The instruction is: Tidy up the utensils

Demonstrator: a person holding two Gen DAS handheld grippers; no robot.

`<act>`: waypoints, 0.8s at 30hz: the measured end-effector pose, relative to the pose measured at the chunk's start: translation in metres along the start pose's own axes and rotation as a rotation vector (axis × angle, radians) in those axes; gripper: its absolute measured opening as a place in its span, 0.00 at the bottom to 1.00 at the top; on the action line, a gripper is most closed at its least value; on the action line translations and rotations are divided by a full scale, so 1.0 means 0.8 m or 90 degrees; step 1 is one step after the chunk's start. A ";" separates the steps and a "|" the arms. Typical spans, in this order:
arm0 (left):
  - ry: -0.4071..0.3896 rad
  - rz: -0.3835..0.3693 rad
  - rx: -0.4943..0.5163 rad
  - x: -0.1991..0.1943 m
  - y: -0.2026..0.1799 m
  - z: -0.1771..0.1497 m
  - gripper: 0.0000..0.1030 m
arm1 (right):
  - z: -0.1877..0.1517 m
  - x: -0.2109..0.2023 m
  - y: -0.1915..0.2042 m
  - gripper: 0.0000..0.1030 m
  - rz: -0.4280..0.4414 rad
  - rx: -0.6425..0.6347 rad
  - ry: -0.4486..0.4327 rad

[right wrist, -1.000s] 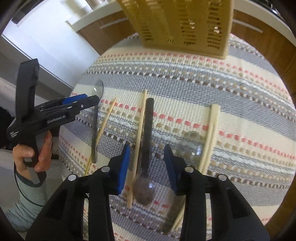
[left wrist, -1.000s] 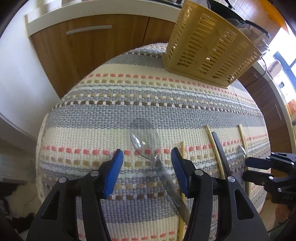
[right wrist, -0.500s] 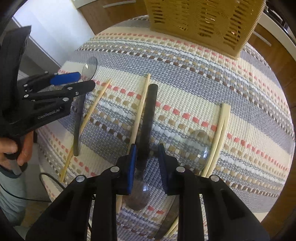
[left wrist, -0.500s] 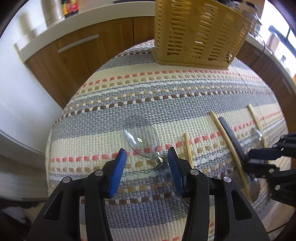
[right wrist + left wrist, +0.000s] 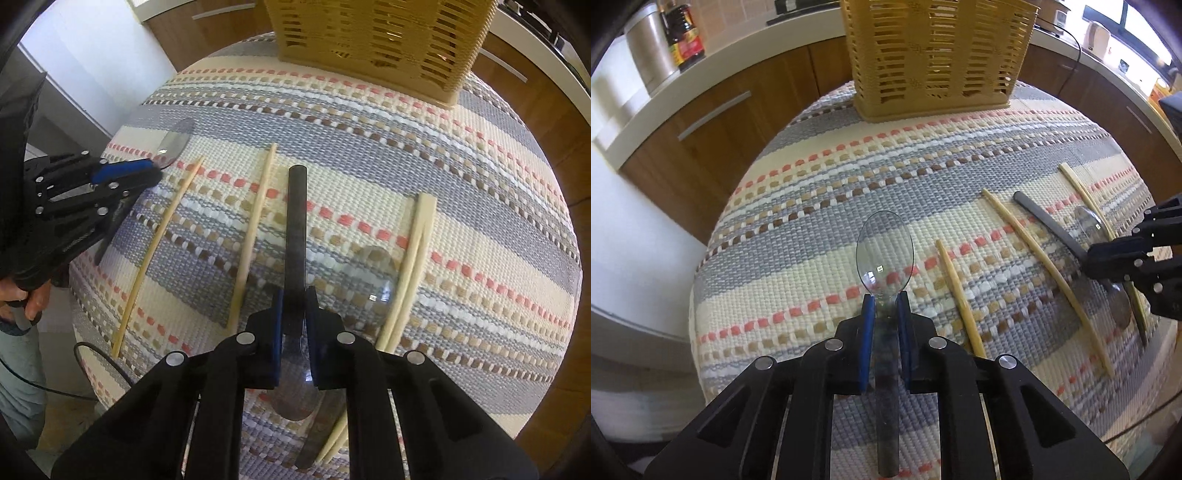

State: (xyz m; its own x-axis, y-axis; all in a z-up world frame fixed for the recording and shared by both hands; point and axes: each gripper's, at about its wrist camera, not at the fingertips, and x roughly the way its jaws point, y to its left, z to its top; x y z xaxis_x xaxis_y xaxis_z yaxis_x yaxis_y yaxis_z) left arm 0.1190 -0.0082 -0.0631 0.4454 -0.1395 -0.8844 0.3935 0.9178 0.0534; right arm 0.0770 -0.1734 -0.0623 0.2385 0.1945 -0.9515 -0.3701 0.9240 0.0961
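Note:
A clear spoon (image 5: 884, 254) with a dark handle lies on the striped woven mat (image 5: 812, 229). My left gripper (image 5: 885, 299) is closing on its neck, and the blue pads touch both sides. A black-handled spoon (image 5: 297, 221) lies further right with its bowl towards me. My right gripper (image 5: 294, 295) is closing on this spoon just above the bowl, its pads against the handle. From the right wrist view the left gripper (image 5: 147, 168) shows at the left edge. The right gripper (image 5: 1093, 254) shows at the right edge of the left wrist view.
A tan slotted basket (image 5: 938, 55) stands at the mat's far edge. Two bamboo chopsticks (image 5: 159, 236) (image 5: 255, 229) lie between the spoons. A second clear spoon (image 5: 373, 280) and a pale chopstick pair (image 5: 417, 240) lie to the right. Wooden cabinets (image 5: 713, 122) stand behind.
Both grippers have closed from wide apart onto their spoons. The left gripper rolled and lined up with the clear spoon's handle. The right gripper stayed over the black-handled spoon.

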 end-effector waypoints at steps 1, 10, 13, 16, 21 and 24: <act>0.002 -0.005 -0.002 -0.001 0.002 -0.001 0.13 | 0.000 0.001 -0.001 0.10 0.003 0.000 0.004; 0.048 -0.014 0.013 0.007 0.017 0.007 0.34 | 0.018 -0.001 0.000 0.12 0.036 0.000 -0.002; 0.060 -0.010 0.024 0.009 0.015 0.013 0.33 | 0.027 0.003 0.002 0.13 0.036 -0.003 0.009; 0.063 -0.015 0.026 0.010 0.016 0.015 0.33 | 0.032 0.006 0.003 0.13 0.035 -0.001 0.015; 0.056 -0.029 0.024 0.009 0.019 0.013 0.34 | 0.024 -0.042 -0.009 0.14 0.105 0.037 -0.114; 0.057 -0.027 0.029 0.010 0.022 0.014 0.33 | 0.021 -0.051 -0.005 0.39 0.077 0.028 -0.120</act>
State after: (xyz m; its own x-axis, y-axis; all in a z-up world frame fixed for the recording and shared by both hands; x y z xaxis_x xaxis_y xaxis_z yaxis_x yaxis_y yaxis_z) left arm 0.1383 0.0025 -0.0637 0.3543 -0.1420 -0.9243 0.4481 0.8933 0.0346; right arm 0.0834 -0.1794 -0.0189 0.3599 0.3595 -0.8610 -0.3674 0.9029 0.2234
